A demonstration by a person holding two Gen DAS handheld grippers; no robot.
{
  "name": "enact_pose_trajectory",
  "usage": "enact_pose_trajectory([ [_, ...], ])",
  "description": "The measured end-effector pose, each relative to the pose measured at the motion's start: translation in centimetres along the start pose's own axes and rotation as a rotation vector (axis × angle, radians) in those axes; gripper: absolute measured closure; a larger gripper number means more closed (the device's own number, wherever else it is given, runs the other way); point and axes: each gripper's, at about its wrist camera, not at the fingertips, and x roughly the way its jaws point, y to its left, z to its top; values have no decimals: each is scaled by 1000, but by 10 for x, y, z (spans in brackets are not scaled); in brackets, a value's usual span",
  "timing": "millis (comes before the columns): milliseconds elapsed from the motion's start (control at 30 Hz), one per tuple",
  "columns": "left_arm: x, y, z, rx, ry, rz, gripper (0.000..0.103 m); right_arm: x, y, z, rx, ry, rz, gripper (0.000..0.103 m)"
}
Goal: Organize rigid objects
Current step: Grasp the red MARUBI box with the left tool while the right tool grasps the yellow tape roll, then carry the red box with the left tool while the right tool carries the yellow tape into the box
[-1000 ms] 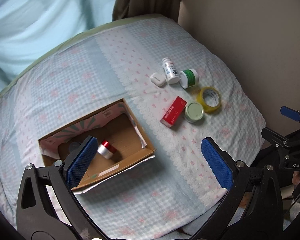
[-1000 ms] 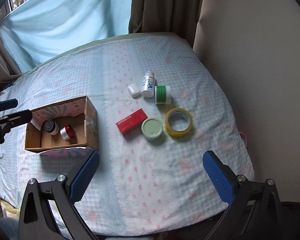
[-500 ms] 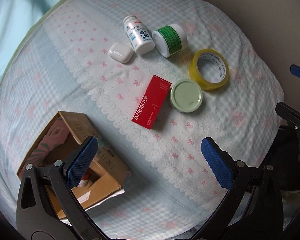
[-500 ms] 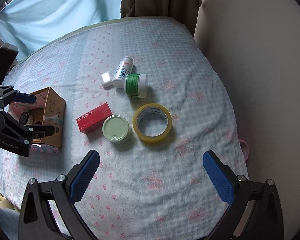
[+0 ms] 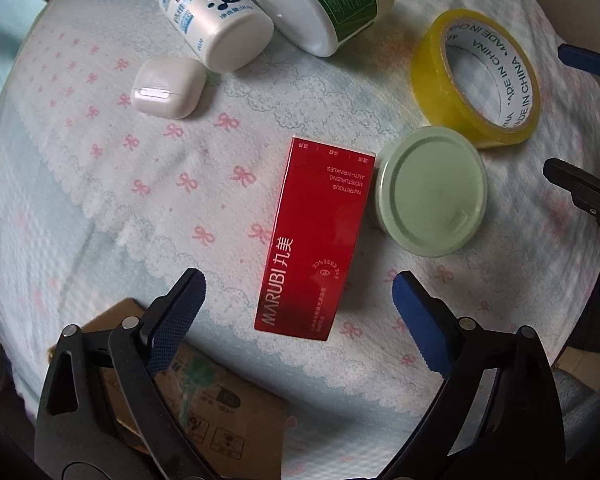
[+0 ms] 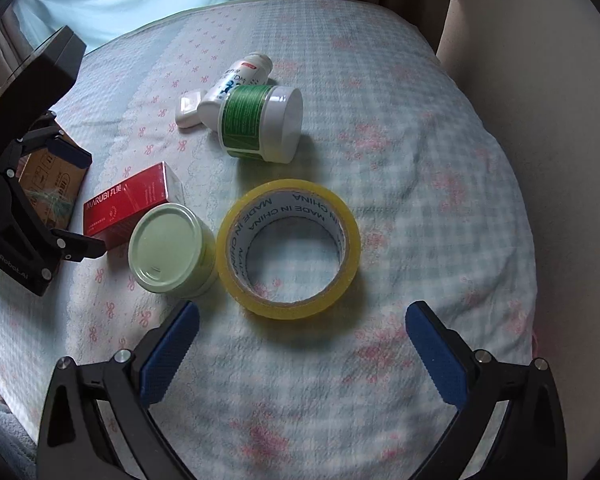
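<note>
A red MARUBI box (image 5: 314, 236) lies flat on the bedspread, its near end between the blue pads of my open left gripper (image 5: 296, 304). Right of it stands a pale green jar (image 5: 430, 190), and beyond that lies a yellow tape roll (image 5: 476, 80). In the right wrist view my open, empty right gripper (image 6: 302, 340) hovers just in front of the tape roll (image 6: 288, 246), with the green jar (image 6: 172, 250) and red box (image 6: 130, 202) to its left. A green-labelled tub (image 6: 262, 122), a white bottle (image 6: 236, 82) and a small white case (image 6: 188, 110) lie farther back.
A cardboard box (image 5: 188, 392) sits under the left gripper's left finger, also at the left edge of the right wrist view (image 6: 48, 188). A beige wall (image 6: 540, 80) runs along the bed's right side. Curtains hang behind the bed.
The left gripper left the cardboard box and came down close over the red box. The right gripper moved forward and lower toward the tape roll. Both stayed open.
</note>
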Motion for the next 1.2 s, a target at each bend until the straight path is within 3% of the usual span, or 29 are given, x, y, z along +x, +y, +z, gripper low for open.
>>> enact_pose_trajectory([
  [267,24,-4,21,97,28,9,19,37,3,7,-79,-18,20,0],
  [333,29,-7,25,117,38,9,29,42,2,10,-96,-27,27,0],
  [433,33,-9,31,131,45,5,31,48,4,15,-137,-37,30,0],
  [633,32,-12,45,155,43,14,53,51,11,21,-216,-56,26,0],
  [767,27,-13,54,160,45,11,65,53,13,23,-225,-48,18,7],
  [967,23,-19,66,152,35,17,65,54,14,24,-222,-42,11,8],
  [1200,-1,-10,47,103,14,10,65,43,12,26,-182,-45,11,8],
])
